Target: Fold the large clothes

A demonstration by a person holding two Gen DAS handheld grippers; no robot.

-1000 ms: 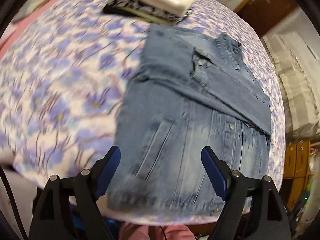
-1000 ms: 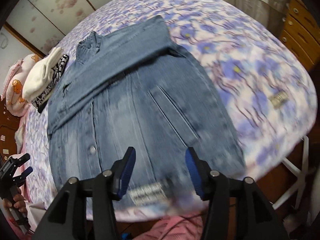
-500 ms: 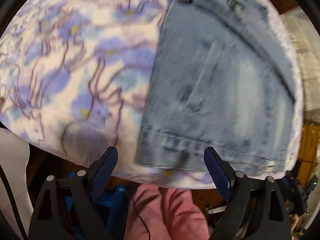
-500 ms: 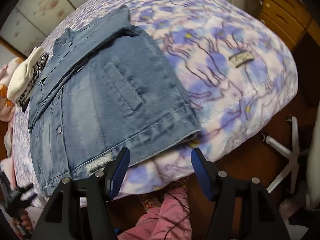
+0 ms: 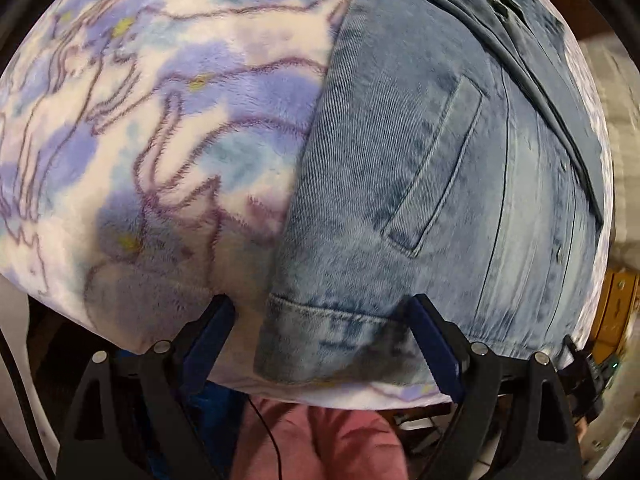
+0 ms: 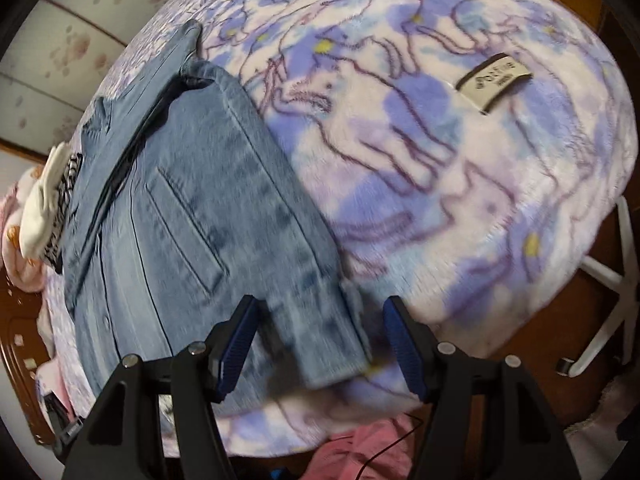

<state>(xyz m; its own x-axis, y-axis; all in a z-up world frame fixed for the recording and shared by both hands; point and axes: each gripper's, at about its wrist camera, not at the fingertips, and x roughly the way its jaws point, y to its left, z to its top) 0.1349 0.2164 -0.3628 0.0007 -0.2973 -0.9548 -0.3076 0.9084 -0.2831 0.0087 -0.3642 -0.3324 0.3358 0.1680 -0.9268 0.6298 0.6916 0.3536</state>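
Left wrist view: denim jacket, sleeves folded in, flat on floral bed blanket; left gripper and right gripper fingers spread, having just widened, straddling hem corners ungripped; step, hem pickup; next, pinch both corners.

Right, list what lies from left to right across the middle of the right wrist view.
Folded white cloth on the patterned garment → denim jacket → flowered blanket → sewn label on the blanket → white chair leg past the bed's edge.
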